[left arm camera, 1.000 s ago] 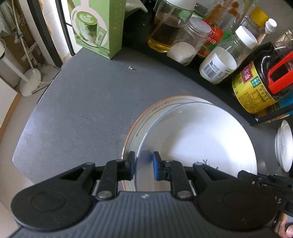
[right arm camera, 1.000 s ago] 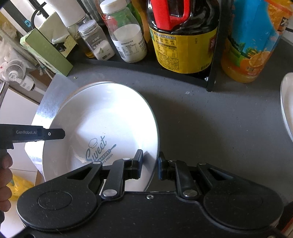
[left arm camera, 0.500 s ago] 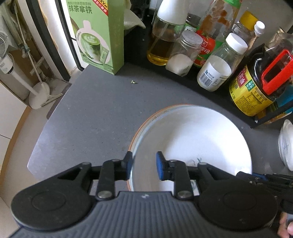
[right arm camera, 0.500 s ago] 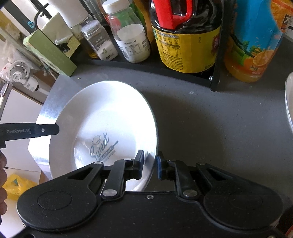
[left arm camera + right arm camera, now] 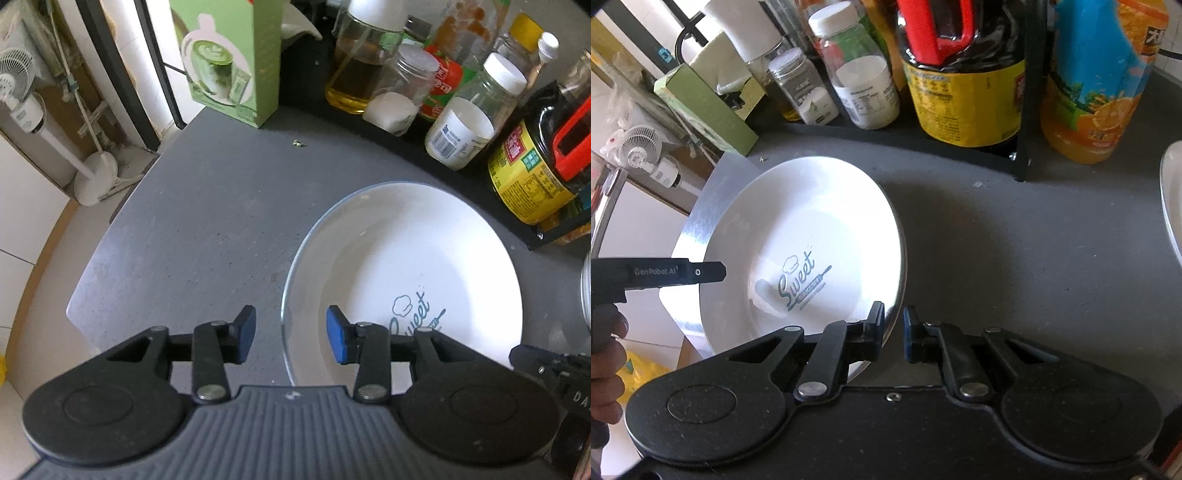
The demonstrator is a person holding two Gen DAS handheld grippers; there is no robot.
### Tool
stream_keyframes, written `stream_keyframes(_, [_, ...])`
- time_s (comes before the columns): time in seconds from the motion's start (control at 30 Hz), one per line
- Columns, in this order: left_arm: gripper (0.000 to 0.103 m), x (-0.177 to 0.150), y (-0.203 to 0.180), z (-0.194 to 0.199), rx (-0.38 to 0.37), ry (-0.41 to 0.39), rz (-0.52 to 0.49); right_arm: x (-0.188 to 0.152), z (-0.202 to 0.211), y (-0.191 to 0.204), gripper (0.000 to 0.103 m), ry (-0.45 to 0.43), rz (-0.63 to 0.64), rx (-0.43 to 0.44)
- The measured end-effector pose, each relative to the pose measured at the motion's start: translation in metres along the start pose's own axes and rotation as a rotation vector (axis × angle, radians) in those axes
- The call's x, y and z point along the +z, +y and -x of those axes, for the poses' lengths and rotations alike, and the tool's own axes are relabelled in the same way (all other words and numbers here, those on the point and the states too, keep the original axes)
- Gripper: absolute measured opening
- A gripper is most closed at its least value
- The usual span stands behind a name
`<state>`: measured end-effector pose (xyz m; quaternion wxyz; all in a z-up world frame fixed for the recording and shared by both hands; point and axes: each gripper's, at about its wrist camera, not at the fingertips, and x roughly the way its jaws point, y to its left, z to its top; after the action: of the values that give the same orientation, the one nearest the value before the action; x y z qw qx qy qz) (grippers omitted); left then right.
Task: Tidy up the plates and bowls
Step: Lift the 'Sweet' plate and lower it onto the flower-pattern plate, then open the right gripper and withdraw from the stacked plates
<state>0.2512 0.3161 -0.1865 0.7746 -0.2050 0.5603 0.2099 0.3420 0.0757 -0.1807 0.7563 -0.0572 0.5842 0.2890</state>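
A white plate point(image 5: 406, 266) printed with "Sweet" lies on the grey counter point(image 5: 192, 229). My left gripper point(image 5: 291, 334) hangs over its near left rim. Its jaws are opening, and the rim runs between the blue pads point(image 5: 245, 332) without touching either. In the right wrist view the same plate point(image 5: 812, 229) has its right rim pinched by my right gripper point(image 5: 894, 323), which is shut on it. One of the left gripper's fingers point(image 5: 701, 272) reaches over the plate's left side, with a hand behind it.
A black rack point(image 5: 406, 133) with oil bottles and jars lines the back. A green box point(image 5: 236, 59) stands at the back left. More white dishes point(image 5: 1171, 199) sit at the right. An orange juice bottle point(image 5: 1097, 81) stands beside the rack. The counter ends at the left, with floor below.
My left gripper's jaws have spread and let go of the plate rim. The white plate has settled lower and now hides the orange-rimmed plate under it. The right gripper keeps its hold.
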Motion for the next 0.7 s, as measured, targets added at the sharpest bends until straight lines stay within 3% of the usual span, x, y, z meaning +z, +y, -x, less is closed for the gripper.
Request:
stream_keyframes(0.3, [0.043,0.007,-0.013,0.019,-0.033,-0.034,-0.021,-0.007,0.016,-0.002,0.013,-0.034,-0.033,0.009])
stream_keyframes(0.37, [0.053,0.007,-0.023,0.025,-0.051,-0.052,-0.039,-0.007,0.025,-0.006,0.02,-0.056,-0.036,-0.005])
stream_keyframes(0.47, [0.062,0.007,-0.041,0.033,-0.073,-0.086,-0.08,-0.009,0.041,-0.015,0.04,-0.093,-0.045,-0.012])
stream_keyframes(0.53, [0.07,0.007,-0.053,0.037,-0.093,-0.087,-0.103,-0.012,0.053,-0.023,0.06,-0.124,-0.056,-0.024])
stream_keyframes(0.7, [0.073,0.001,-0.084,0.041,-0.163,-0.072,-0.157,-0.019,0.078,-0.052,0.068,-0.201,-0.129,-0.076])
